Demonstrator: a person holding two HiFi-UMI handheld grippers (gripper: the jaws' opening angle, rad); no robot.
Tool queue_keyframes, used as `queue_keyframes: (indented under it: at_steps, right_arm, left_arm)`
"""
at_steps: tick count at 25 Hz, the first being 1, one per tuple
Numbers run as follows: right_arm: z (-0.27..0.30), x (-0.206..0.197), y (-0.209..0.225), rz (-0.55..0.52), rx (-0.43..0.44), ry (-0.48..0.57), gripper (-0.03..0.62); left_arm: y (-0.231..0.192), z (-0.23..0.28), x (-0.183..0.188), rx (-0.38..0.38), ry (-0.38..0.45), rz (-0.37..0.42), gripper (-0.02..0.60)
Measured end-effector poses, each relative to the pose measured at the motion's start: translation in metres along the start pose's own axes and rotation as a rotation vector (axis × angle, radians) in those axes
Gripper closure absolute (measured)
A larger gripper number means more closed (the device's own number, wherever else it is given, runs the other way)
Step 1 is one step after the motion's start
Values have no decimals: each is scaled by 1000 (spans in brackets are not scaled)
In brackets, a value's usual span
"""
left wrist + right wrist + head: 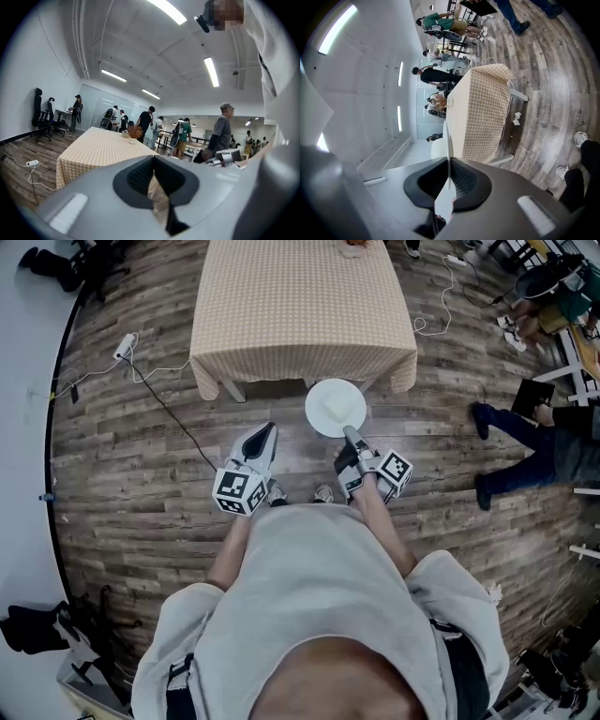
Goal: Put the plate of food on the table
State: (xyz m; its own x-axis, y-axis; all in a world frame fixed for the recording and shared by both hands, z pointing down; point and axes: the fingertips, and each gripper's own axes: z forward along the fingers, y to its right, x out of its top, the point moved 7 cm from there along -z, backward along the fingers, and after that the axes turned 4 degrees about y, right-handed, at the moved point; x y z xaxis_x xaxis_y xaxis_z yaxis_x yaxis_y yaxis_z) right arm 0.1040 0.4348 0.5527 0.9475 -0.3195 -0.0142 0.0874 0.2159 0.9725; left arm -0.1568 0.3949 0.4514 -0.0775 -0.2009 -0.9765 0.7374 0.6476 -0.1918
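Observation:
A white round plate [335,407] with pale food on it hangs over the wooden floor, just before the near edge of the table. My right gripper [350,434] is shut on the plate's near rim. In the right gripper view the plate [448,140] shows edge-on between the pads of that gripper [449,180]. The table [300,306] has a beige checked cloth and stands ahead, with the cloth [480,112] beyond the plate. My left gripper [269,432] is level with the right one, to the plate's left. It points at the table [93,150], jaws together, nothing in them [157,180].
A small potted plant [135,132] stands at the table's far end. A power strip and cable [125,346] lie on the floor left of the table. A person's legs [525,442] are at the right. Several people stand beyond the table [149,122]. Office chairs [42,119] line the left wall.

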Motion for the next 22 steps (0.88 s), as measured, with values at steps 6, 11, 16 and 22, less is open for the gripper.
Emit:
queue_keyframes:
  at_steps: [6,11,16,22]
  right_arm:
    - [2,5,0,-12,0,-11,580]
    - [1,14,4,-5,-3,-17,580]
    - [7,29,5,-2,26,-30,580]
    - [10,53,6,2,3,-51,580]
  left_arm:
    - [3,6,0,-1,-3,3,572]
    - [9,14,-1,6,-1,8,572]
    - [12,25,-1,29,2,8,572]
    - [19,44,0,67,2,10,572]
